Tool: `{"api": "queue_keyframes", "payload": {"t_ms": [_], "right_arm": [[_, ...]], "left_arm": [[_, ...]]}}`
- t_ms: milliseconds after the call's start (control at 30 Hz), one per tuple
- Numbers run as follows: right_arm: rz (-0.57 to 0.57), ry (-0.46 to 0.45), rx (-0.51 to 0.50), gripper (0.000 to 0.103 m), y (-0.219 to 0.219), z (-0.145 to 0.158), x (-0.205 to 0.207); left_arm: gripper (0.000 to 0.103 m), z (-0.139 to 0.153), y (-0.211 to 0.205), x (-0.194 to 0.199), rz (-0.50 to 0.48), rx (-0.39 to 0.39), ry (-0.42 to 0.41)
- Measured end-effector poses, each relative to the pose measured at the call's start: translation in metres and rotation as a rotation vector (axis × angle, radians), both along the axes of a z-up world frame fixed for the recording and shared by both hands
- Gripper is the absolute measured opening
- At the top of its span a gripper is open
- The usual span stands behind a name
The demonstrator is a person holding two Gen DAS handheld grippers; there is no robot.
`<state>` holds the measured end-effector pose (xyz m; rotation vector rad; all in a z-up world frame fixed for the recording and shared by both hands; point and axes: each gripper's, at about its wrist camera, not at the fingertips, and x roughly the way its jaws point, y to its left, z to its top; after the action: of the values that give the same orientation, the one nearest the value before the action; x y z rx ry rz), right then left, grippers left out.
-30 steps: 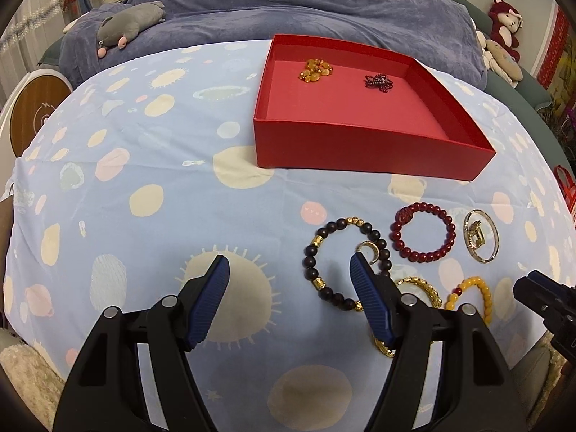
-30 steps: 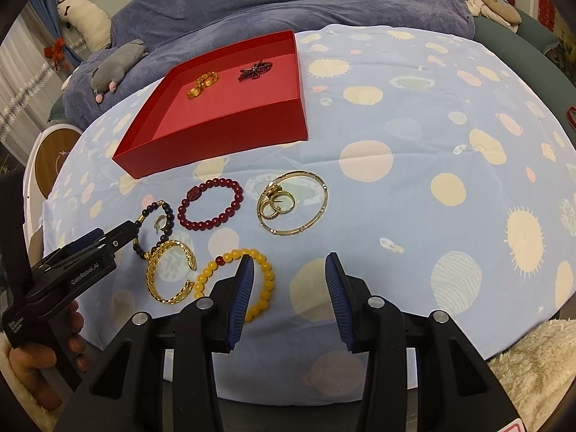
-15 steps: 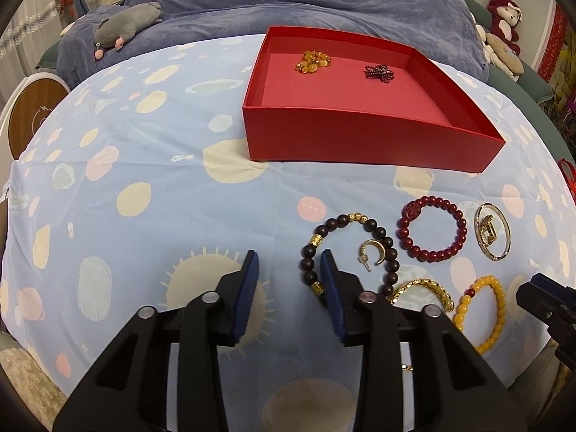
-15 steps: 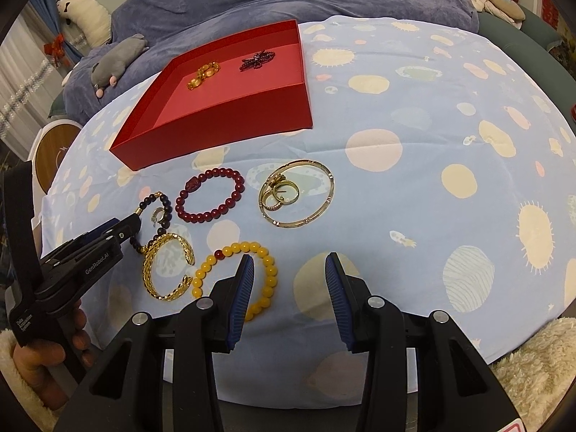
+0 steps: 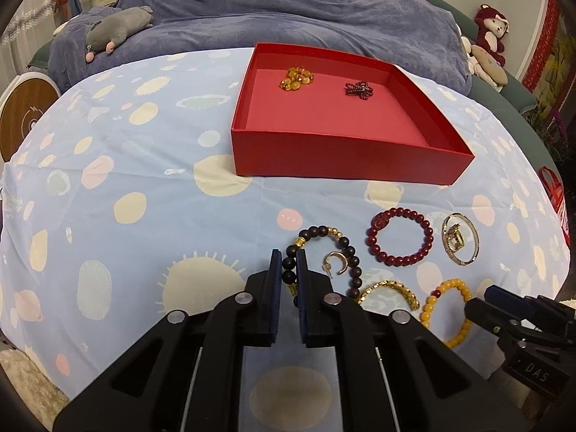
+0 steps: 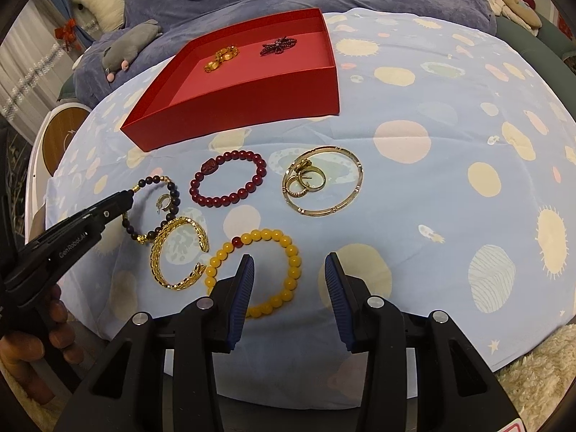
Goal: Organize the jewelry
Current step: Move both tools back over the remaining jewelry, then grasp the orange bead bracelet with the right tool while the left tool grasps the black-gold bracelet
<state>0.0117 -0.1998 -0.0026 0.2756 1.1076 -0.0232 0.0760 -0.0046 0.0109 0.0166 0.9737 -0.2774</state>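
Closing since the earlier frame, the left gripper [image 5: 288, 264] fingers now pinch the dark bead bracelet [image 5: 345, 243]; the right gripper [image 6: 288, 277] fingers stay spread, empty.

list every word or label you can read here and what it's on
"GenRobot.AI": side of the left gripper, seen in the right wrist view.
"DAS": body of the right gripper, in the left wrist view; any further letters are cut off.
Nothing else carries readable text.
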Motion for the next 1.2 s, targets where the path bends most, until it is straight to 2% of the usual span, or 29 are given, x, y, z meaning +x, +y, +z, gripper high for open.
{"api": "queue_keyframes", "payload": {"t_ms": [200, 367, 467, 733, 1200], "right_arm": [[0.027, 0.015, -0.016, 0.026, 0.007, -0.006, 0.005], [0.029, 0.01, -0.049, 0.018, 0.007, -0.009, 0.007], [0.03, 0.009, -0.079, 0.009, 0.007, -0.009, 0.007], [0.02, -0.006, -0.07, 0.007, 0.003, -0.002, 0.004], [-0.003, -0.112, -0.039, 0.007, -0.006, 0.05, 0.008]], "left_arm": [[0.008, 0.009, 0.0, -0.001, -0.003, -0.028, 0.0], [0.008, 0.009, 0.002, -0.002, -0.001, -0.037, 0.006], [0.008, 0.009, 0.001, -0.002, -0.001, -0.038, 0.01], [0.008, 0.016, 0.0, -0.008, -0.012, -0.048, 0.004], [0.008, 0.058, -0.004, -0.015, -0.06, -0.096, -0.038]]}}
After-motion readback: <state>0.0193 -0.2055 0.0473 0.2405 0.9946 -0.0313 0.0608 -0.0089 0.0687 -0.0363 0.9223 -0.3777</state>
